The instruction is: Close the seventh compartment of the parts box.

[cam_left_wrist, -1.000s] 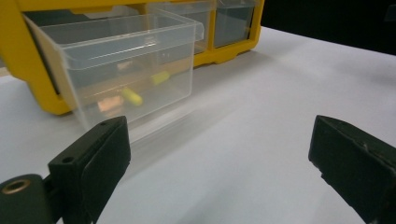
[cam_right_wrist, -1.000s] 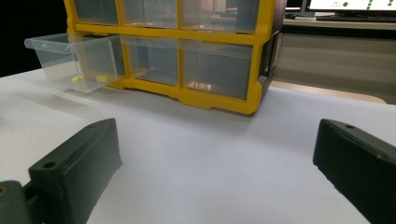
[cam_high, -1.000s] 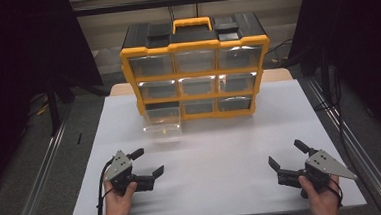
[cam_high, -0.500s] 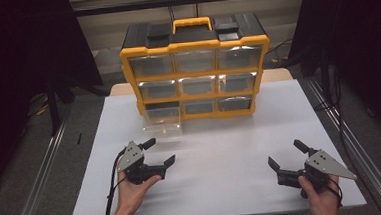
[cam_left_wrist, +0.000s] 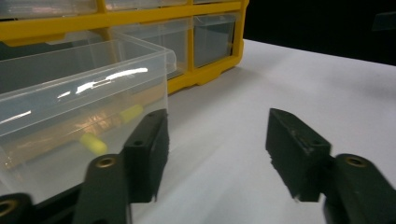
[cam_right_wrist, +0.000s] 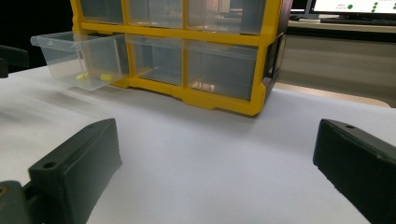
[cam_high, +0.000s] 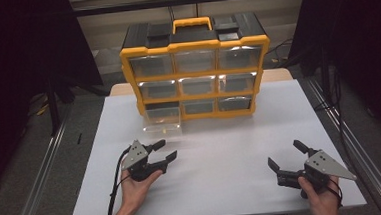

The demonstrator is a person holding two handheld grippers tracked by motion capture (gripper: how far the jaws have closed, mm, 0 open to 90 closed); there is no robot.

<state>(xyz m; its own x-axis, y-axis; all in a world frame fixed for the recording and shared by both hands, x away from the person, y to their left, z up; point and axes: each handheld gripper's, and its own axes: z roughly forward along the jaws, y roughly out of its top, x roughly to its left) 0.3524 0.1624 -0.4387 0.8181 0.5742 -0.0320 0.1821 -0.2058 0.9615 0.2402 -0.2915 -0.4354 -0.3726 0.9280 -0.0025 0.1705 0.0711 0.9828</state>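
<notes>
Here, at the left of the white table (cam_high: 223, 185), the left gripper (cam_high: 165, 155) is hovering just in front of the pulled-out clear drawer (cam_high: 161, 118), which is sticking out of the bottom-left slot of the yellow organizer (cam_high: 196, 72). Its jaws have just been closing and are now standing at a middling gap with nothing between them; in the left gripper view the drawer (cam_left_wrist: 84, 93) is sitting just beyond the left jaw, apart from it, with small yellow pieces (cam_left_wrist: 93, 143) lying inside. Nothing is standing between this gripper and the drawer front.

Moving to the middle, the organizer is standing upright at the far edge of the table, its other clear drawers pushed in, a yellow handle (cam_high: 192, 23) on top. Bare table is stretching before it.

At the right, the right gripper (cam_high: 284, 157) is resting low near the front edge, well apart from the organizer, its jaws spread wide and empty.
</notes>
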